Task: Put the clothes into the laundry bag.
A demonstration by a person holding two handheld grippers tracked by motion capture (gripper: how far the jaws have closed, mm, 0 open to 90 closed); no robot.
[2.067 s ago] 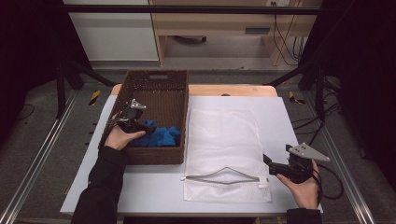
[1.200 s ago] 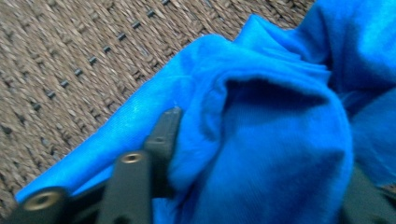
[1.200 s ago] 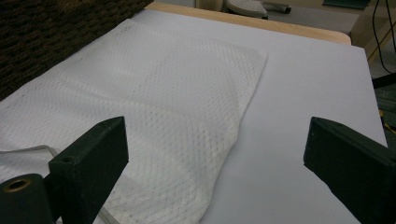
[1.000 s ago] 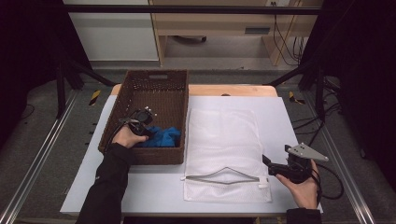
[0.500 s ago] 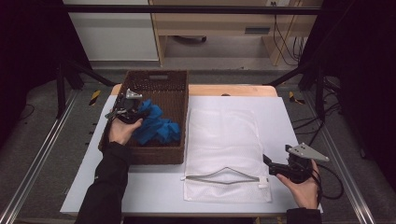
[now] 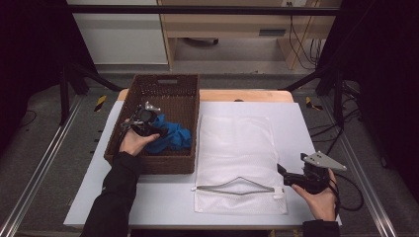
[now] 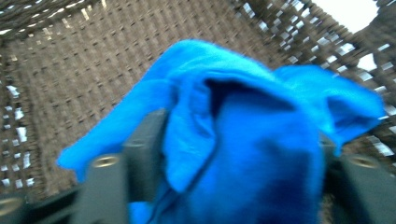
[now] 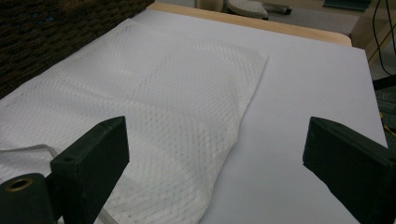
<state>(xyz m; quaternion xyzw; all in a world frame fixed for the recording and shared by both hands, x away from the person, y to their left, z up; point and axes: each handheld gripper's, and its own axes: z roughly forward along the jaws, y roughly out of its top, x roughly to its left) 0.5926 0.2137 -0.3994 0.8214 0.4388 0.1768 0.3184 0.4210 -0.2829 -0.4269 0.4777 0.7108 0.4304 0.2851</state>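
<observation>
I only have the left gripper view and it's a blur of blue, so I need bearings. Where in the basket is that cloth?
Observer: The blue cloth lies bunched in the near half of the wicker basket. The left gripper is at the cloth's left edge. Its jaws have just been opening, with the cloth loose between them.
Operator: What's next to the basket?
Observer: A white mesh bag lies flat on the table, just right of the basket. Its zip mouth gapes at the near end.
Operator: And the other hand?
Observer: The right gripper is open and empty, by the bag's near right corner.
</observation>
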